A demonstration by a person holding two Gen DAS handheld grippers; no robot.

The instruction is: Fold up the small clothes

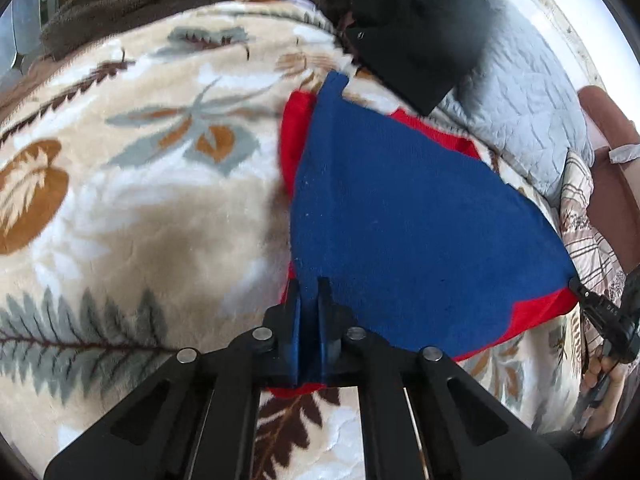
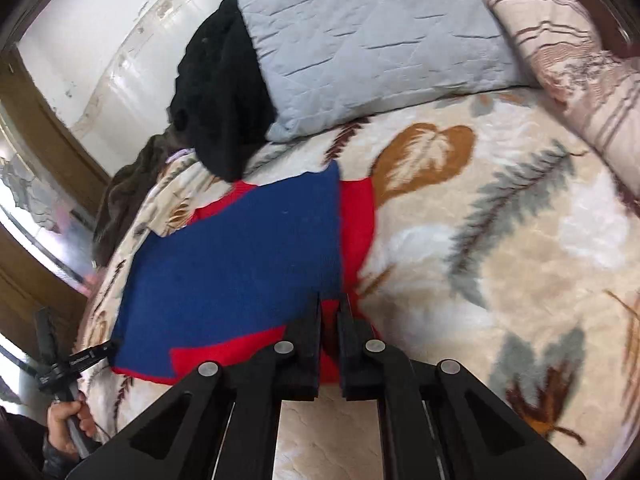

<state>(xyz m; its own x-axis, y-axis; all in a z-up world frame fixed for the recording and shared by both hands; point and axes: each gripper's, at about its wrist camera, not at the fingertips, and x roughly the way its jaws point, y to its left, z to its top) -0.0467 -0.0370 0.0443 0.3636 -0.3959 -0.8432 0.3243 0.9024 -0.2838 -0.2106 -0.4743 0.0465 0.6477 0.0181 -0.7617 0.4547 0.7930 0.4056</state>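
Bed (image 1: 132, 208) with leaf-print blanket carries everything; red-and-blue garment (image 1: 400, 216) lies on it straight ahead of both grippers, blue panel up, red showing along the edges.

Left gripper (image 1: 310, 292): fingers nearly together, clamped on the near corner of the garment, blue fabric pinched between them. Right gripper (image 2: 330, 308): likewise clamped on the opposite near corner, red cloth in the gap. Judgement: mid-fold, both near corners held.

Doing it well:
- Keep both grippers level and equally tensioned so the held edge stays straight.
- Carry the edge forward, away from both grippers, and line it up with the far edge before letting go.
- Stop short of the black garment (image 2: 224, 92) lying just beyond the far edge, or it gets dragged in.
- Lay flat, then release both together.

Hard to tell:
- How many layers each gripper holds; cloth hides the pad contact.
- Garment type: no sleeves or neckline visible, far corner runs under or against the black garment.
- Grey pillow (image 2: 372, 44) and striped pillow (image 2: 580, 72) are beyond and to the right, cut off by the frame.
- Blur on the red edge.
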